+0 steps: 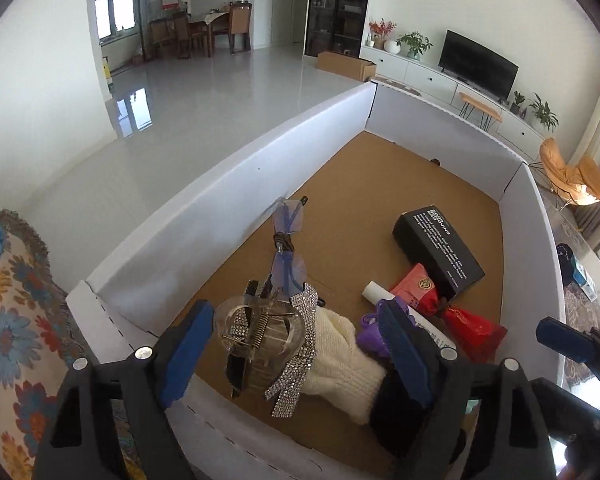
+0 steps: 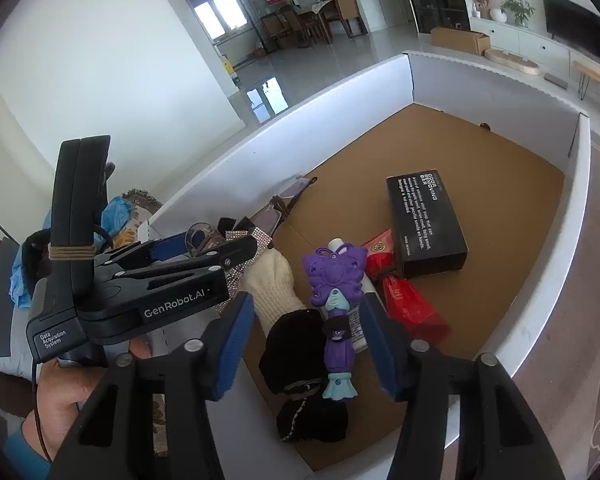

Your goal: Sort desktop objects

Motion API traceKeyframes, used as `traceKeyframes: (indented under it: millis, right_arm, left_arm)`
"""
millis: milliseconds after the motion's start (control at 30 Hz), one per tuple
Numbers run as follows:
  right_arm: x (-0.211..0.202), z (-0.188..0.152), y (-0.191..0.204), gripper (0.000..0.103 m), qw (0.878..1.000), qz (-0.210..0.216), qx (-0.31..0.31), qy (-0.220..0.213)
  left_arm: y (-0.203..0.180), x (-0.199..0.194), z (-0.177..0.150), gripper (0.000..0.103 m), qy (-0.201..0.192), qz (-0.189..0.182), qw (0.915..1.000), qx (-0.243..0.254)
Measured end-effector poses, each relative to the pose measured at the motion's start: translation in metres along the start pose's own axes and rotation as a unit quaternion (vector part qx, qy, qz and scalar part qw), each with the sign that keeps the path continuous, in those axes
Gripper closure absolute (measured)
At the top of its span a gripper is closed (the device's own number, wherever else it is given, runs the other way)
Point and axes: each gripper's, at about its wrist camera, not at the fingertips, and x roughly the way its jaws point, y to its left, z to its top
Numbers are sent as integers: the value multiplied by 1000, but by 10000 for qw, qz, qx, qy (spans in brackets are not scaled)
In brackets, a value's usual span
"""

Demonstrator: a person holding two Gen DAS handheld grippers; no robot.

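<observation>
A white-walled box with a brown cardboard floor holds the objects. My left gripper stands open over its near corner; a clear hair clip with rhinestone strips lies between the fingers, the pads not pressing it. Beyond it lie blue-tinted glasses. My right gripper is open around a purple fan-shaped toy, untouched by the pads, which rests on a white tube and a black fabric item. A cream knit glove, a red pouch and a black carton lie nearby.
The left gripper shows from the side in the right wrist view, held by a person's hand. A flowered cloth lies outside the box on the left. The far half of the box floor is bare cardboard.
</observation>
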Motion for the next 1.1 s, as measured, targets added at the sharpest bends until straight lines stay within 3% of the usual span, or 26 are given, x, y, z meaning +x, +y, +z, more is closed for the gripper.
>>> traceKeyframes:
  millis: [133, 233, 333, 433, 567, 700, 800, 933, 1100]
  right_arm:
    - [-56, -22, -26, 15, 9970, -335, -131, -686]
    - [-93, -52, -70, 0, 9900, -1031, -87, -964]
    - [-113, -94, -135, 0, 9795, -1897, 180, -655]
    - [-132, -146, -203, 0, 9600, -2742, 542, -175]
    - [-169, -196, -264, 0, 9356, -3362, 1074, 91]
    - [-205, -218, -293, 0, 9282, -3215, 1851, -276]
    - [-210, -219, -294, 0, 9229, -3256, 2014, -405]
    - [-201, -214, -291, 0, 9143, -3566, 1912, -162]
    - [-196, -213, -295, 0, 9165, -3519, 1895, -180]
  left_arm:
    - [-26, -32, -8, 17, -386, -318, 9985, 203]
    - [-65, -56, -14, 17, -548, -687, 9947, 526]
    - [-113, -77, -28, 14, -515, -1229, 9866, 938]
    - [-169, -88, -52, 2, -336, -1707, 9737, 1474]
    - [-247, -80, -92, 2, -76, -1938, 9555, 2222]
    - [-314, -43, -126, 2, 327, -1855, 9454, 2661]
    - [-347, -15, -141, 2, 463, -1715, 9396, 2925]
    - [-357, 2, -148, 2, 329, -1481, 9456, 2878]
    - [-341, 15, -149, 1, 397, -1623, 9533, 2518]
